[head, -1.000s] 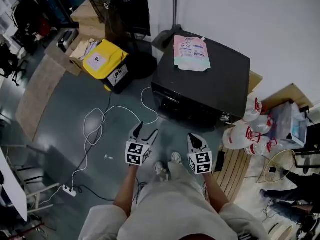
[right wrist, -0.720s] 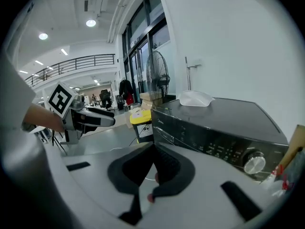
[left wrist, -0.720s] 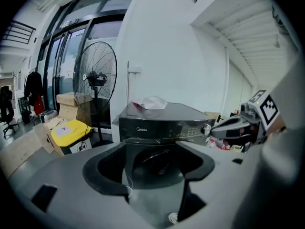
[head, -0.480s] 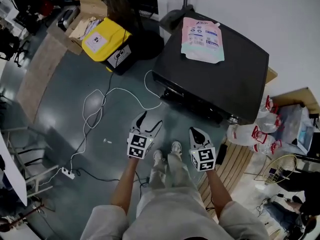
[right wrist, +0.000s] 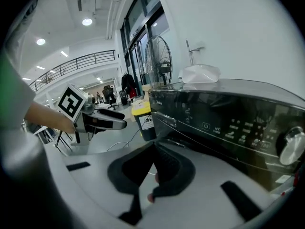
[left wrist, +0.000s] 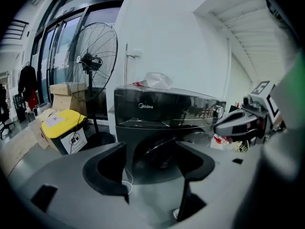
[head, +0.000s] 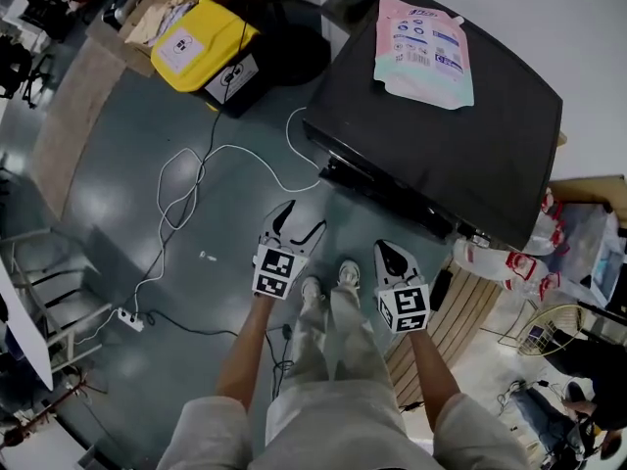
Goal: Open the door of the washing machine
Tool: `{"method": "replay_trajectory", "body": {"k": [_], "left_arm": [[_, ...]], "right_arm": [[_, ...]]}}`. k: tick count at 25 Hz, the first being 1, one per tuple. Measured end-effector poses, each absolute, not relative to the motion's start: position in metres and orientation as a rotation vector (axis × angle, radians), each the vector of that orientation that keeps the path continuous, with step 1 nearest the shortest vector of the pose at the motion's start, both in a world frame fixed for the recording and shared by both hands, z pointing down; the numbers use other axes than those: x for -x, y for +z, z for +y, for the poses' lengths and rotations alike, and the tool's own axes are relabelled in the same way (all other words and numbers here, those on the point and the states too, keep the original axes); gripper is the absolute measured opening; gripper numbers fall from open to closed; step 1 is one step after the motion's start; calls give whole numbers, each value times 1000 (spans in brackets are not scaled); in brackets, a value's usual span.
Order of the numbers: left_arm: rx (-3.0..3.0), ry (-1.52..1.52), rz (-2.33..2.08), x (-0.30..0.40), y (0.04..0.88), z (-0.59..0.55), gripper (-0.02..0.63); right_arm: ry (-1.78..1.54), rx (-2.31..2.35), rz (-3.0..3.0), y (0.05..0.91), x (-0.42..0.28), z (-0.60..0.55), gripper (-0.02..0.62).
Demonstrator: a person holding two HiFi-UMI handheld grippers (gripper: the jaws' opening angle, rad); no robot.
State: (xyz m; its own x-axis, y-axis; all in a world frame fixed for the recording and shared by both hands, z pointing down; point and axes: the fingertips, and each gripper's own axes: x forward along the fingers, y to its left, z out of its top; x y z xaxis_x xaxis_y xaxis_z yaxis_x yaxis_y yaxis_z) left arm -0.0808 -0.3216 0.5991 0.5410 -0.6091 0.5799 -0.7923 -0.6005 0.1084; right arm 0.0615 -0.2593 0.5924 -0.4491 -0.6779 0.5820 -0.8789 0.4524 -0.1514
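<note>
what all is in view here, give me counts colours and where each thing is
washing machine: 1, black, against the wall, door shut
detergent pouch: 1, pink and pale green, lying on the machine's top
bin: 1, yellow lid on black body, left of the machine
fan: 1, black, behind the bin
power strip: 1, white, on the floor at left, cable looping toward the machine
bottles: at least two, white with red caps, right of the machine
left gripper: 1, black jaws apart, empty
right gripper: 1, black jaws together, empty
</note>
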Motion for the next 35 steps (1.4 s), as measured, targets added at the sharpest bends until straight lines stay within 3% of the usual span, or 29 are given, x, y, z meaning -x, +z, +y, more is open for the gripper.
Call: {"method": "replay_trajectory", "body": {"k": [13,28,35], "left_arm": [[-2600,1022,-1025,76,676,-352,301],[-2953,1909,-574,64,752,-360,301],[-2945,1888,-513,51,780,-371,301]], "right_arm": [[634,-1203,-2272,659,-44,-254,-2],[687,-1131,-2256,713,-39,-232,-2],[717,-1097,-2252,727,-32,-221,-2]]}}
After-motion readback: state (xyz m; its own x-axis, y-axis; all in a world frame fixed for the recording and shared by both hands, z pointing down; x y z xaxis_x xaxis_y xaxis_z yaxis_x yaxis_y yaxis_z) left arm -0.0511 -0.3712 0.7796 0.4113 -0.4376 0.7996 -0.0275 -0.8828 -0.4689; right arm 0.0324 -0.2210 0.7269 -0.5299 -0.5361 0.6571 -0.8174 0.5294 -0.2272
